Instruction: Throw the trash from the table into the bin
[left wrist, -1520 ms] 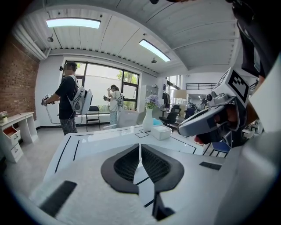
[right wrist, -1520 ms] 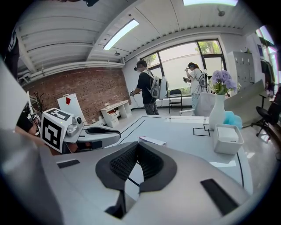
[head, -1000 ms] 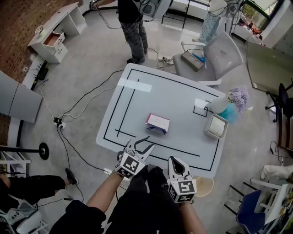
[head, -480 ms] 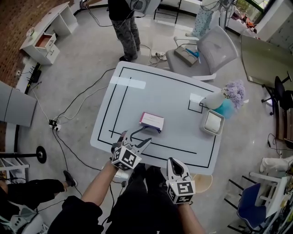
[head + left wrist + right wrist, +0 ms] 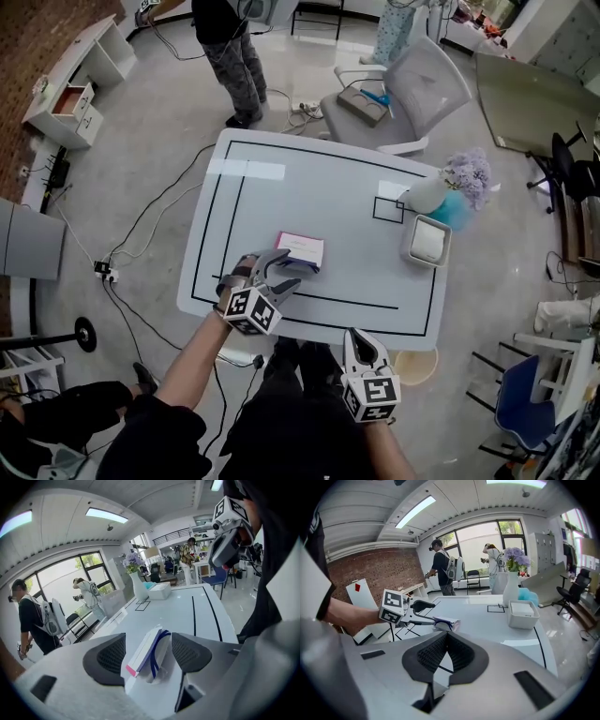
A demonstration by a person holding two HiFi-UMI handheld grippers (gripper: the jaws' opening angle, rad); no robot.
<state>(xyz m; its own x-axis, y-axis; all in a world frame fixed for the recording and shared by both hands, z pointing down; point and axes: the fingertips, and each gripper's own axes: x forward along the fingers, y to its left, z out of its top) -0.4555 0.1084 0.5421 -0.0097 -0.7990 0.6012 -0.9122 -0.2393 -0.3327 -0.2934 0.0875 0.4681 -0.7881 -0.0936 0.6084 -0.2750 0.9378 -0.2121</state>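
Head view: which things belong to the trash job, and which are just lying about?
Job: pink-edged packet; beige tub under the table edge, possibly the bin.
Lying about: vase of purple flowers; white square dish; grey chair.

Bright daylight, fisheye edges, sharp focus

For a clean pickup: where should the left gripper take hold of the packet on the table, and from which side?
Probably across its narrow width at the near end, from the person's side: the packet lies flat, and the left gripper, its jaws just opened, straddles it.
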